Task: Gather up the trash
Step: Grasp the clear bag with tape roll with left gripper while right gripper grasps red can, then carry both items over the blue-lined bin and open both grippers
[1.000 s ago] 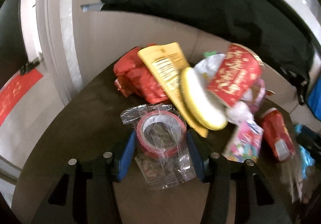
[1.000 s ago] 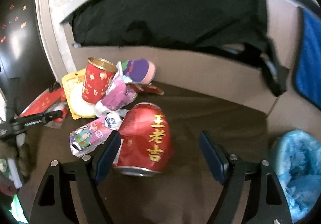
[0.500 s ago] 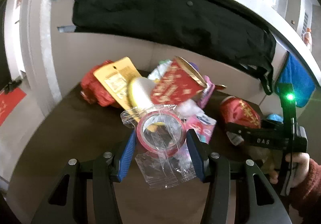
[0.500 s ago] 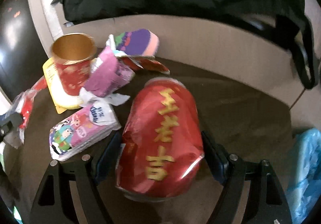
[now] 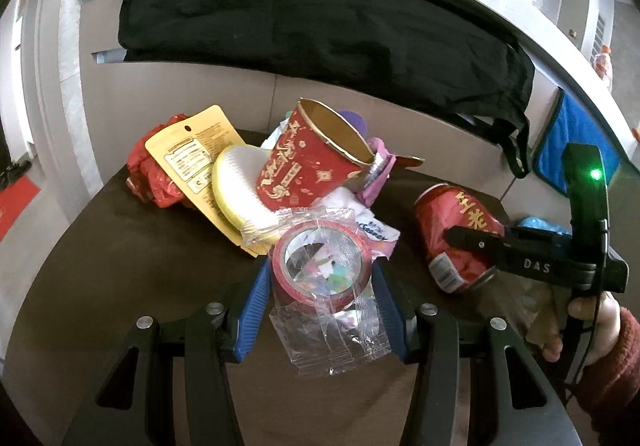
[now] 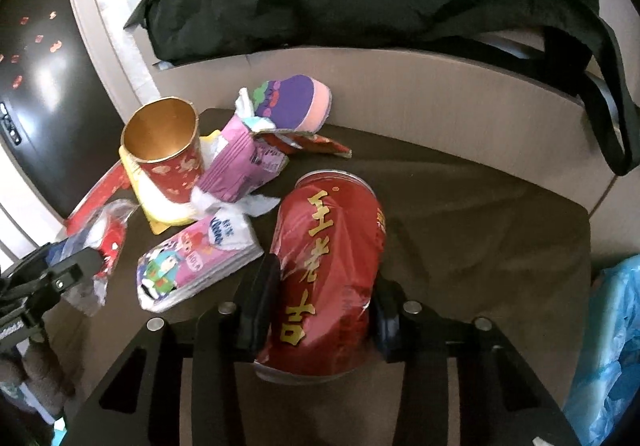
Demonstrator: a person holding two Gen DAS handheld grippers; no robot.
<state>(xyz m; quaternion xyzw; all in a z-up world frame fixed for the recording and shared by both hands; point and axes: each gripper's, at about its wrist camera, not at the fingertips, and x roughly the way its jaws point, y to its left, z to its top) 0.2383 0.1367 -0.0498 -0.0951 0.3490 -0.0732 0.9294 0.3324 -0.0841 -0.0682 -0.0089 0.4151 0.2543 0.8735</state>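
My left gripper [image 5: 320, 282] is shut on a red tape roll in a clear wrapper [image 5: 320, 266] and holds it above the dark table [image 5: 120, 246]. My right gripper [image 6: 324, 278] is shut on a dented red drink can [image 6: 328, 262], which also shows in the left wrist view [image 5: 452, 230]. A heap of trash lies behind: a red and gold paper cup [image 6: 164, 150], a purple wrapper [image 6: 244, 166], a pink tissue pack [image 6: 192, 262], a yellow card with a sponge [image 5: 224, 182] and a red bag [image 5: 152, 174].
A blue bin bag [image 6: 608, 346] sits off the table's right edge. A black garment [image 5: 320, 26] hangs over the beige panel behind the table. The left gripper [image 6: 44, 286] shows at the left edge of the right wrist view.
My right gripper has closed on the red can, which it straddled open a second ago. My left gripper has risen and swung right with the tape roll still held.
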